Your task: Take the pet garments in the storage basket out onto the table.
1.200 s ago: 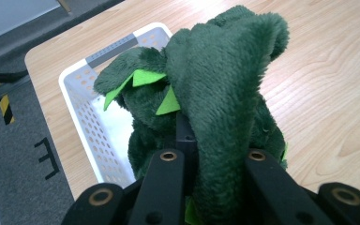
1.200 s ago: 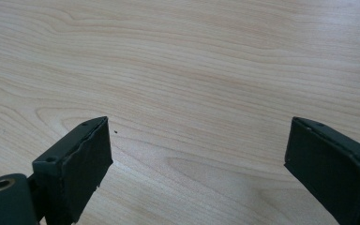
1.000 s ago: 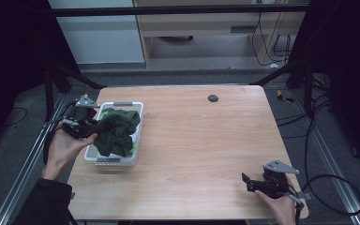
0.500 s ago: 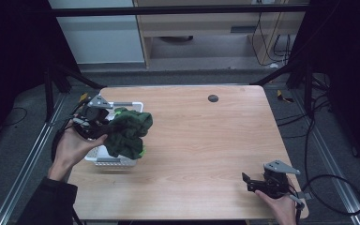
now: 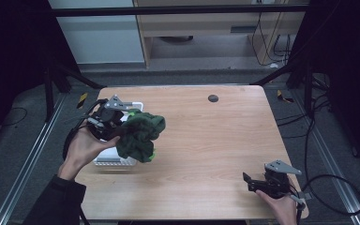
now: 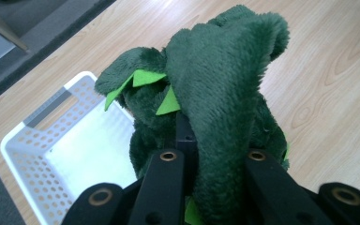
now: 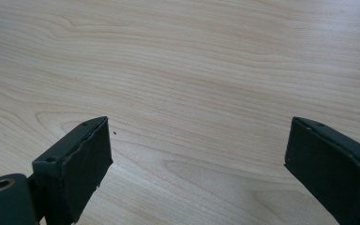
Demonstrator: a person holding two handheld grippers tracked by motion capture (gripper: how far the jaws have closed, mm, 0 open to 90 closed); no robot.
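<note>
The left gripper (image 5: 115, 123) has its two black jaws clamped on a dark green plush toy (image 5: 140, 136), and in the left gripper view a thick fold of the green pile (image 6: 220, 93) is squeezed between them, rising up and beyond the jaw tips and spilling over to either side. Bright green felt pieces (image 6: 147, 77) stick out of the plush just ahead of the jaws and a little to their left in that view. The toy hangs from the jaws clear of the table (image 5: 206, 140), with most of its bulk drooping below and in front of the jaw tips. A white perforated basket (image 6: 51, 154) lies beneath and to the left of the jaws in the left gripper view; in the high view its rim (image 5: 115, 161) shows under the hand and the lower edge of the toy, on the left part of the table. The right gripper (image 5: 258, 180) sits low at the near right corner of the table, well apart from the toy and the basket, and its jaws stand wide open with nothing between them. In the right gripper view the two pads (image 7: 82, 164) frame bare wood grain, and the tabletop (image 7: 192, 70) stretches away ahead of the jaws. A small dark round spot (image 5: 213, 98) lies on the far side of the table, well beyond both sets of jaws.
</note>
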